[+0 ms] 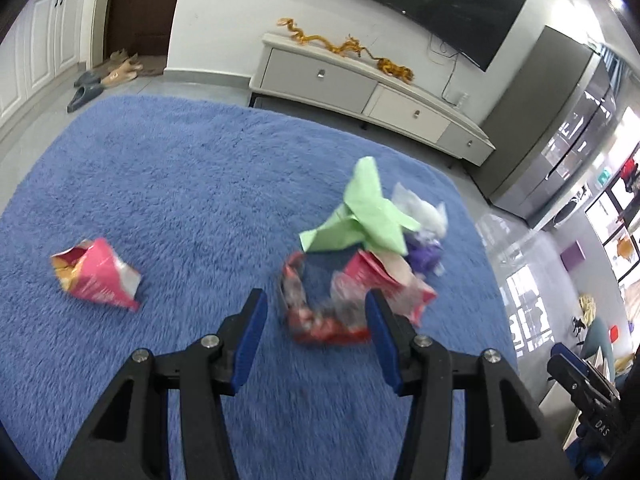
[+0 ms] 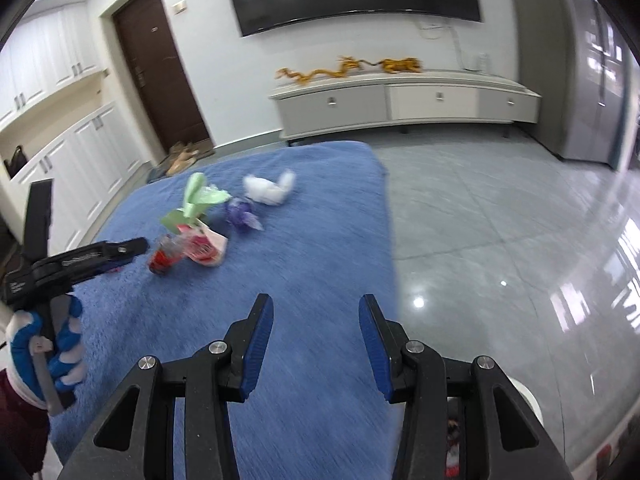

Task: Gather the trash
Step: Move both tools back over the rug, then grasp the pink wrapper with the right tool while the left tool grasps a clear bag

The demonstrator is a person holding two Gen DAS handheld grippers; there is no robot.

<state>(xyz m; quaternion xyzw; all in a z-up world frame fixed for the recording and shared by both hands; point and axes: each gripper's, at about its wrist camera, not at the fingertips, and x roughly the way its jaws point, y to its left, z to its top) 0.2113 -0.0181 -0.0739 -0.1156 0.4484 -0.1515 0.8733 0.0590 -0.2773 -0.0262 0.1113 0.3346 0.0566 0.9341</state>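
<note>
The left gripper (image 1: pixel 316 312) is pointing downward at a slant toward the blue rug (image 1: pixel 180 184), its two blue-padded fingers (image 1: pixel 252 332) standing apart with nothing pressed between them. The right gripper (image 2: pixel 316 328) is likewise angling down over the near part of the rug, its fingers (image 2: pixel 258 344) parted and gripping nothing. In the right wrist view, a hand in a blue-and-white glove (image 2: pixel 48 352) is grasping the left gripper's handle at the rug's left edge.
</note>
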